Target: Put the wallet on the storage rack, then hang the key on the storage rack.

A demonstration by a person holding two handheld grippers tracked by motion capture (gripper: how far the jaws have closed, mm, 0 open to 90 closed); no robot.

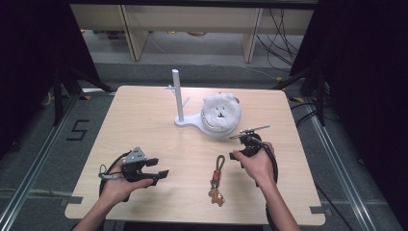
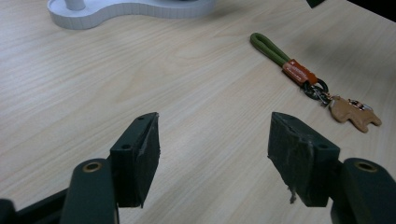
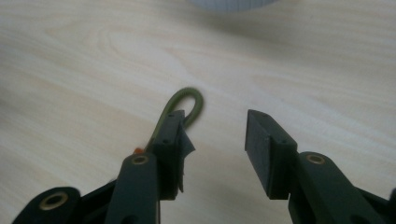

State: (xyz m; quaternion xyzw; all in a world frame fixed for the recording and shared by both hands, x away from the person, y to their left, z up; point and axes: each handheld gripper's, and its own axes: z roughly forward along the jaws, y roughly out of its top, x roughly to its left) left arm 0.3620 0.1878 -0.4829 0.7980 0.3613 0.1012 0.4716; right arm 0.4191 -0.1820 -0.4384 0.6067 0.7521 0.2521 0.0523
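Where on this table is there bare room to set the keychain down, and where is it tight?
Bare wood: the whole left half of the table, from the white stand down to the left claw, and the far right corner. Tight: the strip between the keychain, the right claw and the plush bear.

We see bare forearms with no sleeves, each hand carrying a black two-jaw gripper with a black cable looping from it: the left gripper point(image 1: 153, 169) topped by a grey three-cornered plate point(image 1: 136, 155), the right gripper point(image 1: 239, 155) by thin grey rods. Up close, the black jaws carry brass-ringed pivot holes point(image 2: 92, 166), small screw holes, and worn, frayed dark pads point(image 2: 150, 150).
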